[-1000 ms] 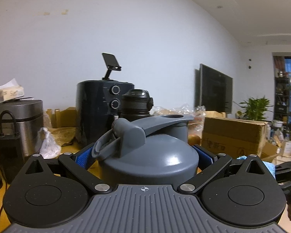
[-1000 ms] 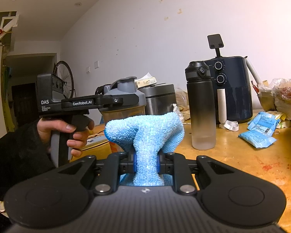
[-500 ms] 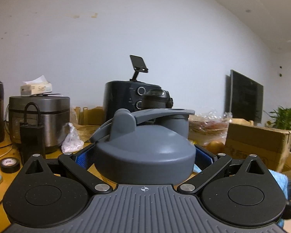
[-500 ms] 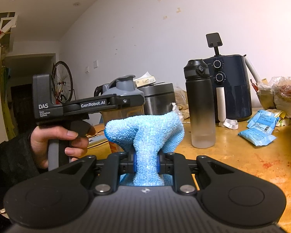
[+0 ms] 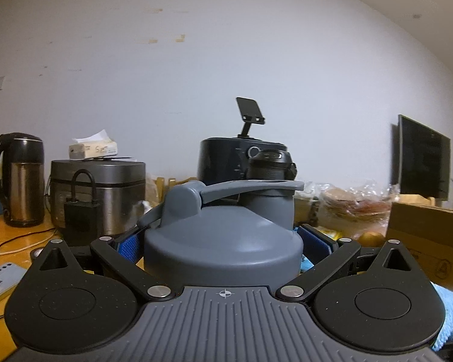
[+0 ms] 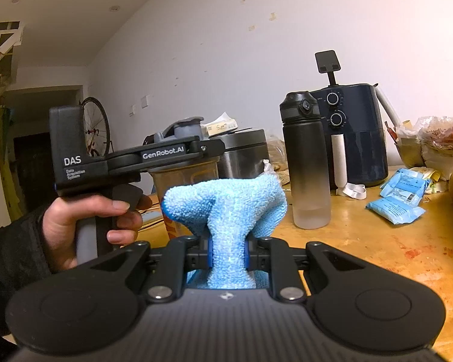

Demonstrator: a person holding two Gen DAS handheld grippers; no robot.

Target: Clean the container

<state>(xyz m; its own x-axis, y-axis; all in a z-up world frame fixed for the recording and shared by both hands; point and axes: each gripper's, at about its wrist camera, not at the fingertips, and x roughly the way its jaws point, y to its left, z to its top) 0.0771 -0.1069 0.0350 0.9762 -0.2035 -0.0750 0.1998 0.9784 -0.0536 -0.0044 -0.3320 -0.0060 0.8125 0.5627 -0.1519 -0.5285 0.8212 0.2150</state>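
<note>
Clamping the shaker bottle [image 5: 223, 241] just under its grey lid between wide-spread fingers, the left gripper [image 5: 223, 242] is steadying it beside the right gripper [image 6: 228, 255], whose narrow fingers are pinching a blue microfibre cloth [image 6: 226, 208], presumably for wiping.

My grippers are matt black plastic, the shaker lid [image 5: 223, 241] is smooth grey plastic with a soft sheen, the cloth [image 6: 226, 211] is nubby blue terry, the rice cooker [image 5: 105, 193] is brushed metal, and the table [image 6: 377, 241] is glossy wood.
</note>
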